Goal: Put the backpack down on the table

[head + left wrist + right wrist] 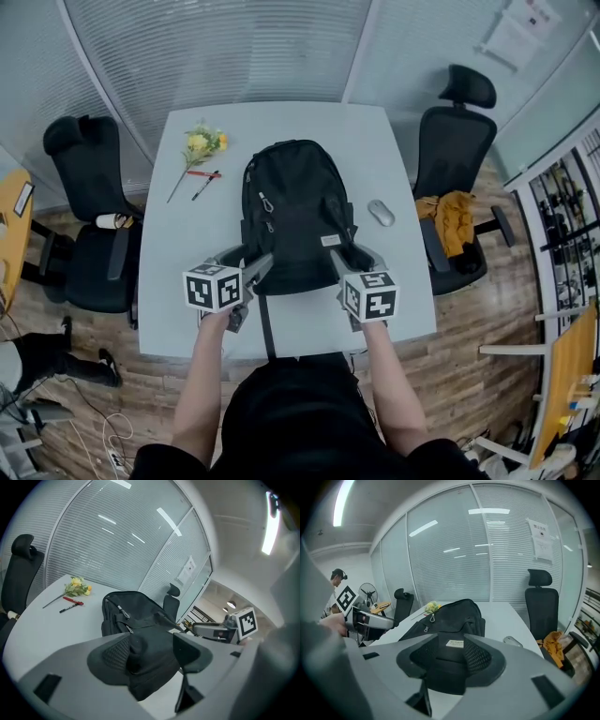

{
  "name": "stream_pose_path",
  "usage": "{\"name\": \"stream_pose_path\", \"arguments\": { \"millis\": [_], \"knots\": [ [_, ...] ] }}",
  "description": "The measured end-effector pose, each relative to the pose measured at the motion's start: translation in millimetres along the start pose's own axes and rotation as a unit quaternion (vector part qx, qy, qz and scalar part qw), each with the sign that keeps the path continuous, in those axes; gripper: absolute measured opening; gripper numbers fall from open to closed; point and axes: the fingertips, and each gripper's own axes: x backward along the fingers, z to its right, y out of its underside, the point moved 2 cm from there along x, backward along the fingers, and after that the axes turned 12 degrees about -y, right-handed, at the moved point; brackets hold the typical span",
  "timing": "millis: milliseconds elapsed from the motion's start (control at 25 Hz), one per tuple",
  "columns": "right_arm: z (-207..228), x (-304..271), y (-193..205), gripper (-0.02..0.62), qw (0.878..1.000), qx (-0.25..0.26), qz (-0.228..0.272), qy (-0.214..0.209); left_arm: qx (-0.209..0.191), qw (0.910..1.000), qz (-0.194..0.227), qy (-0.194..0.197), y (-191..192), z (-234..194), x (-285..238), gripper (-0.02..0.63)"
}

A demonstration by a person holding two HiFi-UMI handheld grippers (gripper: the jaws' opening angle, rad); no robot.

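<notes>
White table (394, 169) in a glass-walled office, with the backpack (291, 211) lying flat on it, its near end towards the person and a strap running off the table's near edge.

A small pale label (454, 643) sits on the backpack's near end; its print is too small to read. A notice (540, 538) on the glass beyond the backpack has a red heading that cannot be read either. Each gripper's cube carries black-and-white square markers.

The left gripper (246, 264) is at the backpack's near left corner, its jaws wide apart with a fold of black fabric between them. The right gripper (354, 262) is at the near right corner, its jaws also wide, with the labelled end of the backpack between them. No squeeze on the fabric shows at either one.

Only the head view shows the whole layout: a flower (202, 145) and pens (204, 178) left of the backpack's far end, a mouse (381, 213) to its right, and beyond the mouse a chair (459, 141) with an orange cloth (455, 216) on the seat. The right gripper view alone shows the label face-on, and also a fan (368, 594) far to the backpack's left. The left gripper view alone shows the zip pulls (123, 611) on the backpack's front.
</notes>
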Motion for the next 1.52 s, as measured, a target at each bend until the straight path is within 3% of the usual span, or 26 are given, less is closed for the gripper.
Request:
{"name": "stream_pose_path", "arguments": {
  "millis": [280,800,1080,1520],
  "knots": [
    [-19,23,-10,0.164,0.998,0.034,0.048,-0.034,-0.042,0.9974,0.057,0.009,-10,23,32,0.279],
    [-47,85,-16,0.144,0.988,0.09,0.089,-0.084,-0.053,0.9896,0.133,-0.016,-11,92,96,0.245],
    [-64,129,-5,0.13,0.982,0.107,0.1,-0.118,-0.076,0.9851,0.152,-0.029,15,138,123,0.202],
    [-71,182,27,0.094,0.973,0.124,0.108,-0.16,-0.075,0.9784,0.179,-0.07,52,188,163,0.112]
  ]
}}
